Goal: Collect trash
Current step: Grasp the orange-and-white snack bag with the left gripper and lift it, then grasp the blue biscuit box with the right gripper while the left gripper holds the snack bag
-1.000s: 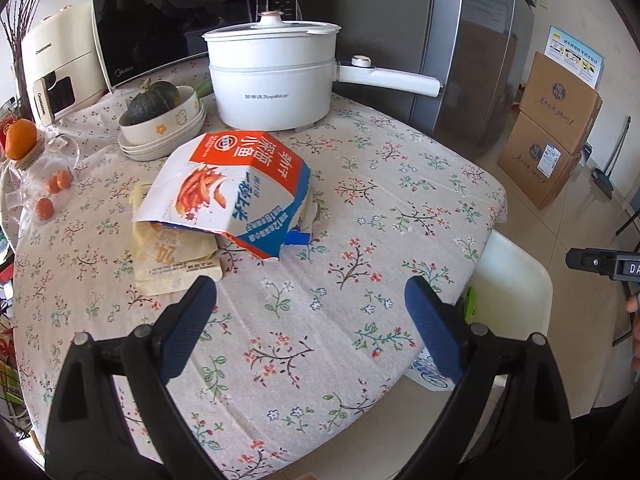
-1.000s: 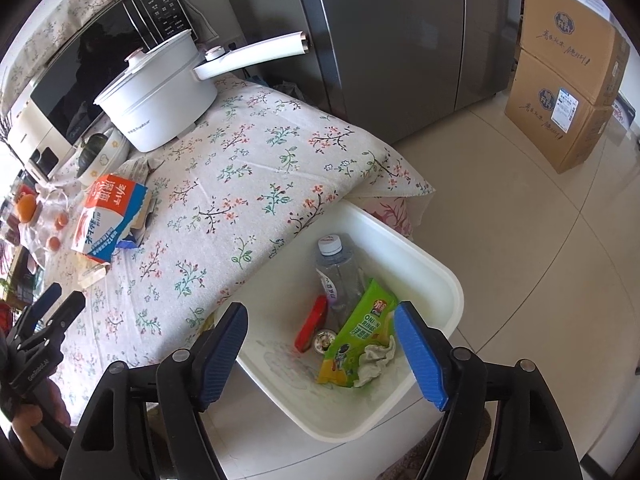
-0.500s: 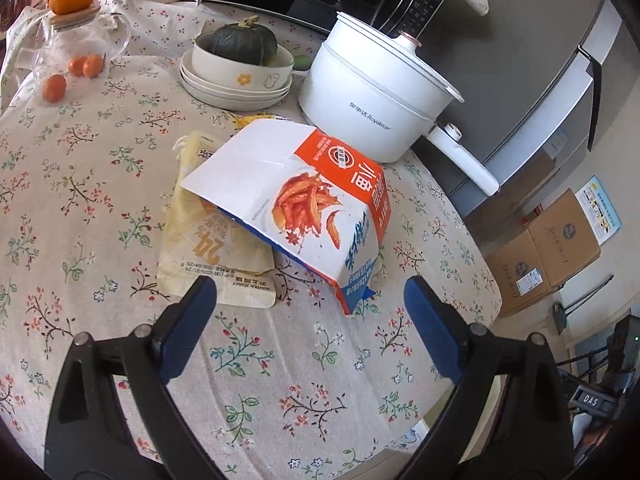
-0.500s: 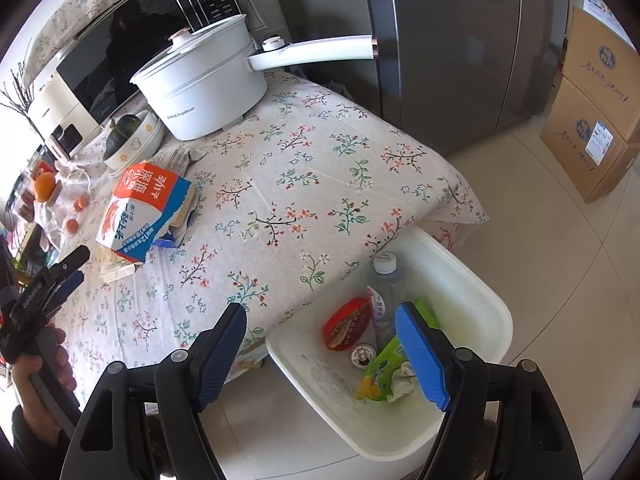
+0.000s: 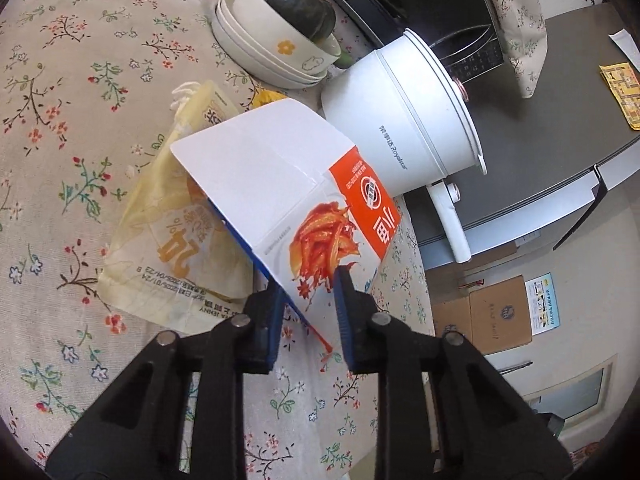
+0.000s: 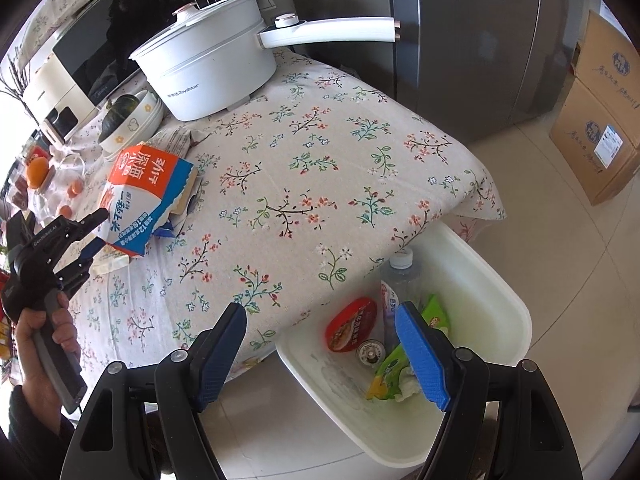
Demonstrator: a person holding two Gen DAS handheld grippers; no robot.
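A white, orange and blue snack bag (image 5: 280, 200) lies on the floral tablecloth (image 5: 80, 120), on top of a yellow wrapper (image 5: 172, 240). My left gripper (image 5: 308, 284) has the bag's near corner between its blue pads, and its jaws are closing on that corner. The right wrist view shows the same bag (image 6: 148, 196) with the left gripper (image 6: 94, 232) at its lower end, held by a person's hand. My right gripper (image 6: 320, 308) hangs open and empty over the table's edge, above a white bin (image 6: 500, 308) on the floor.
The bin holds a plastic bottle (image 6: 400, 276), a red-lidded cup (image 6: 352, 330) and a green packet (image 6: 392, 368). A white pot (image 5: 400, 120) with a long handle and stacked bowls (image 5: 280, 40) holding a squash stand behind the bag. Cardboard boxes (image 6: 596, 112) sit on the floor.
My left gripper rolled, moved in to the snack bag and went from wide open to narrow around its corner. The right gripper drifted sideways above the bin and stayed open.
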